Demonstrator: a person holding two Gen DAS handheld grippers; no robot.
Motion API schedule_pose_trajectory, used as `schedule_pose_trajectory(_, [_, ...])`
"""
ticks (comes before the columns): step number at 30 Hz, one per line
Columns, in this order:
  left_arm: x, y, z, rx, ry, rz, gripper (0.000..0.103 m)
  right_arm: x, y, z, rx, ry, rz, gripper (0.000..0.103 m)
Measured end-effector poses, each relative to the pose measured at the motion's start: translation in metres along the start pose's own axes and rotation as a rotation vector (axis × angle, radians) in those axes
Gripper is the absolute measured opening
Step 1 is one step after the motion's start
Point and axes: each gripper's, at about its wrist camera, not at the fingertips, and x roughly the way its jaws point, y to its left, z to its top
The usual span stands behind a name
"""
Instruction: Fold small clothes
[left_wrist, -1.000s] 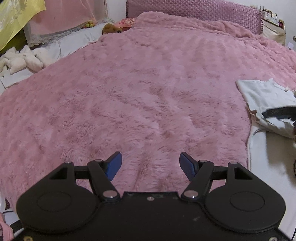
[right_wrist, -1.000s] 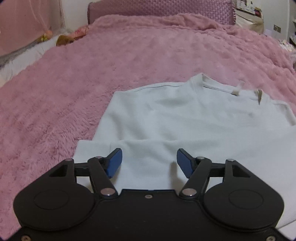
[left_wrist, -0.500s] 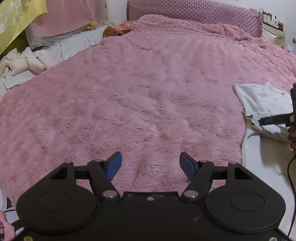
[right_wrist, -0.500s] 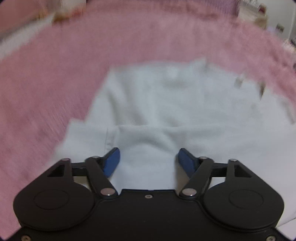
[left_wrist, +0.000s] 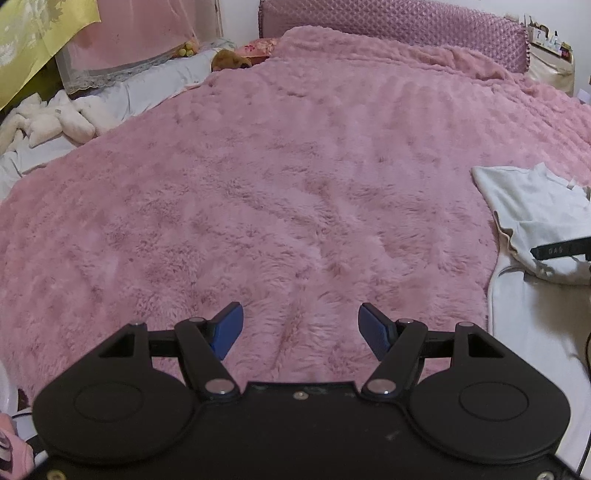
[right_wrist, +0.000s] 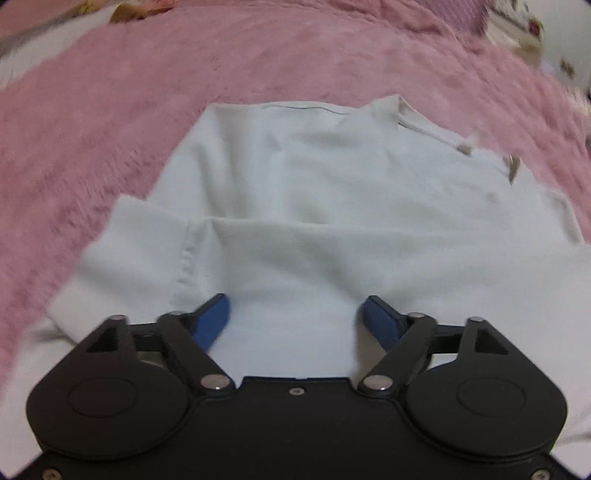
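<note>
A small white shirt (right_wrist: 332, 206) lies partly folded on the pink fluffy blanket (right_wrist: 110, 92), its collar at the far side and a sleeve sticking out at the left. My right gripper (right_wrist: 297, 317) hovers low over the shirt's near fold. Its jaws are opening, and white cloth lies under the gap with no pad pressing on it. In the left wrist view the same white shirt (left_wrist: 532, 210) sits at the right edge, with a black part of the right gripper (left_wrist: 561, 251) over it. My left gripper (left_wrist: 301, 326) stands open over bare pink blanket (left_wrist: 277, 184).
A pink padded headboard (left_wrist: 391, 18) closes the far end of the bed. White bedding and plush toys (left_wrist: 55, 122) lie along the left side. A white sheet (left_wrist: 532, 350) shows past the blanket's right edge.
The right gripper's jaws have spread wider and it has sunk closer to the shirt, which now fills more of its view. The left gripper has stayed where it was.
</note>
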Motion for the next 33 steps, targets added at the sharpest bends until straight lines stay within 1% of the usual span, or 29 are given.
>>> schedule_pose_trajectory(3, [-0.006,0.000,0.000,-0.004,-0.011,0.005,0.070,-0.001,-0.005,0.008,0.035,0.026,0.019,0.085])
schedule_pose_trajectory(6, [-0.010,-0.004,0.001,-0.007,-0.012,0.004,0.070,-0.020,-0.008,0.013,0.055,0.032,0.036,0.081])
schedule_pose_trajectory(9, [-0.017,-0.006,-0.001,-0.004,-0.021,-0.001,0.070,-0.041,-0.009,0.005,0.066,0.001,0.068,0.081])
schedule_pose_trajectory(12, [-0.020,-0.007,-0.002,-0.010,-0.033,-0.001,0.070,-0.050,-0.010,-0.003,0.045,-0.020,0.050,0.081])
schedule_pose_trajectory(13, [-0.018,-0.006,-0.002,-0.020,-0.029,-0.006,0.070,-0.048,-0.009,-0.003,0.039,-0.007,0.049,0.081])
schedule_pose_trajectory(14, [-0.016,-0.006,-0.002,-0.024,-0.017,-0.006,0.070,-0.039,-0.008,-0.004,0.036,0.030,0.042,0.081])
schedule_pose_trajectory(15, [-0.015,-0.005,-0.001,-0.025,-0.002,-0.004,0.070,-0.031,-0.007,-0.007,0.040,0.061,0.036,0.083])
schedule_pose_trajectory(16, [-0.015,-0.005,0.000,-0.020,-0.002,-0.005,0.070,-0.023,-0.007,-0.009,0.043,0.073,0.030,0.085])
schedule_pose_trajectory(17, [-0.017,-0.004,0.000,-0.014,-0.011,-0.002,0.070,-0.017,-0.007,-0.012,0.045,0.067,0.023,0.089])
schedule_pose_trajectory(19, [-0.019,-0.003,-0.001,-0.001,-0.022,0.005,0.070,-0.019,-0.009,-0.010,0.070,0.061,0.020,0.089])
schedule_pose_trajectory(21, [-0.018,-0.002,-0.004,-0.012,-0.032,0.008,0.070,-0.030,-0.008,-0.006,0.081,0.045,0.021,0.088])
schedule_pose_trajectory(22, [-0.016,-0.001,-0.005,-0.021,-0.030,0.006,0.070,-0.035,-0.007,-0.005,0.077,0.030,0.023,0.088])
schedule_pose_trajectory(24, [-0.007,0.001,-0.004,-0.039,0.000,0.015,0.070,-0.043,-0.005,-0.007,0.067,-0.017,0.012,0.088])
schedule_pose_trajectory(25, [-0.004,0.001,-0.002,-0.042,0.019,0.018,0.070,-0.039,-0.004,-0.009,0.057,-0.007,0.005,0.088])
schedule_pose_trajectory(26, [-0.003,0.001,0.000,-0.040,0.020,0.016,0.070,-0.029,-0.003,-0.011,0.045,0.035,-0.001,0.088])
schedule_pose_trajectory(27, [-0.004,0.001,0.001,-0.037,0.010,0.015,0.070,-0.019,-0.002,-0.015,0.042,0.047,-0.006,0.090])
schedule_pose_trajectory(28, [-0.005,-0.001,0.004,-0.031,0.003,0.021,0.070,-0.018,-0.003,-0.015,0.043,0.038,-0.005,0.090])
schedule_pose_trajectory(30, [-0.008,-0.007,0.008,-0.023,-0.005,0.028,0.070,-0.027,-0.007,-0.013,0.057,0.031,0.021,0.089])
schedule_pose_trajectory(33, [-0.014,-0.018,0.014,-0.022,-0.010,0.038,0.070,-0.053,-0.020,-0.019,0.085,0.028,0.075,0.088])
